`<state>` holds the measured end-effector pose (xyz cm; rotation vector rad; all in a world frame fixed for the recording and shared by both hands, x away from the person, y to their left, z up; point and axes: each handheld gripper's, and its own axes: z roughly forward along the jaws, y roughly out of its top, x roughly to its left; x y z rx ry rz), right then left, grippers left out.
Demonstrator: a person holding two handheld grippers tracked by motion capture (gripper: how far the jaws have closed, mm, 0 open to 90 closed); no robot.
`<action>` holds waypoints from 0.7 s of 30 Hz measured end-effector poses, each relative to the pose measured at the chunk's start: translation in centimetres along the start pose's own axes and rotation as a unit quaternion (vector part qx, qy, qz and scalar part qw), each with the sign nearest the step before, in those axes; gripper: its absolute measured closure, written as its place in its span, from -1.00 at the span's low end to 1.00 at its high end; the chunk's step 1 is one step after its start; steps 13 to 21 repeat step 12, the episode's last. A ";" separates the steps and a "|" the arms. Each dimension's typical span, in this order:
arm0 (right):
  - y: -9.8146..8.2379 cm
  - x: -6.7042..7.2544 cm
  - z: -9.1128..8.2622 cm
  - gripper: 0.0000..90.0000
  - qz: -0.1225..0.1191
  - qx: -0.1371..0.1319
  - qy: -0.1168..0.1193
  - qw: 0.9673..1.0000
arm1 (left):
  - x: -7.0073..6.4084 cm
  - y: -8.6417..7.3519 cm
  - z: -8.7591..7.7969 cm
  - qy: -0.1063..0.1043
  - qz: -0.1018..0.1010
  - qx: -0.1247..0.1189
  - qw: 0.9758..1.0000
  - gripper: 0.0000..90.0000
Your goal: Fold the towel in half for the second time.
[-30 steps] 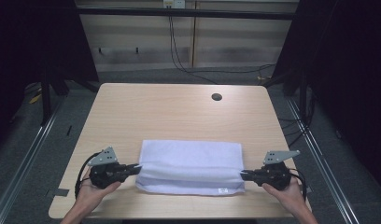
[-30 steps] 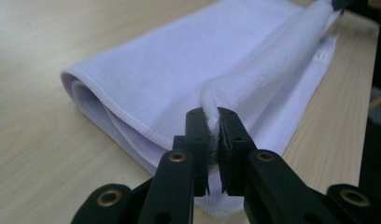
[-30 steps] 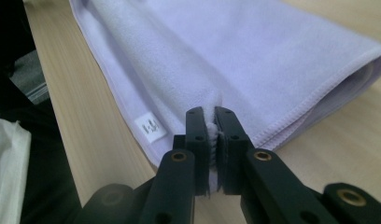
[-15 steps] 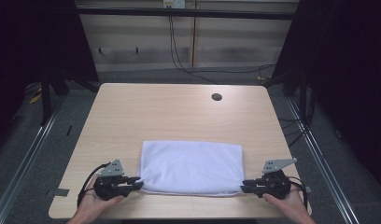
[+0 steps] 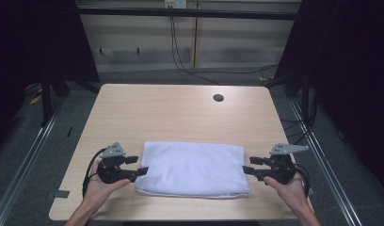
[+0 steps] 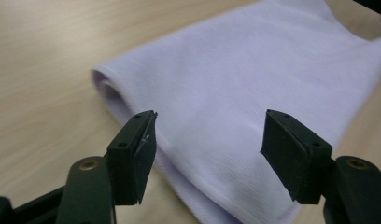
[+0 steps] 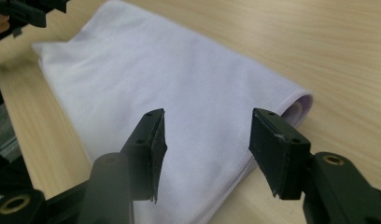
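Setting: light wooden table (image 5: 180, 113), dark floor and cables around it.

High view: folded white towel (image 5: 192, 168) lies flat near the table's front edge, midway between its front corners. Your left tongs (image 5: 139, 165) sit just off the towel's left end, your right tongs (image 5: 247, 166) just off its right end; both have just been opening, nothing held between them.

Left gripper view: your pads stand apart above the towel's end, not pressing it.

Right gripper view: pads likewise apart, towel beneath, untouched.

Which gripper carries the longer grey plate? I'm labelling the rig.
The right gripper: its plate is longer than the left gripper's.
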<state>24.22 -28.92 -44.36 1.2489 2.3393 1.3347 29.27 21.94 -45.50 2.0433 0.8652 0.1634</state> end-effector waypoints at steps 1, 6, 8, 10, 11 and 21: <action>0.2 -0.2 0.0 -0.02 0.008 -0.004 -0.004 1.000 | 0.5 0.0 -0.3 0.009 -0.007 -0.008 1.000 -0.25; -0.6 -1.4 -0.1 -0.14 0.027 -0.026 -0.070 0.997 | 2.0 -1.8 -1.8 0.069 -0.054 -0.033 0.996 -0.29; -1.4 -2.0 -0.5 -0.15 0.039 -0.041 -0.089 0.994 | 2.4 -2.2 -2.1 0.067 -0.064 -0.036 0.995 -0.31; -1.9 -2.4 -0.7 -0.19 0.046 -0.038 -0.099 0.993 | 2.8 -2.6 -2.0 0.083 -0.059 -0.032 0.994 -0.34; -2.3 -2.6 -0.7 -0.19 0.052 -0.038 -0.100 0.993 | 3.0 -2.6 -1.9 0.076 -0.061 -0.026 0.995 -0.42; -2.5 -2.7 -0.5 -0.20 0.057 -0.031 -0.097 0.993 | 3.1 -2.6 -1.9 0.075 -0.064 -0.024 0.995 -0.45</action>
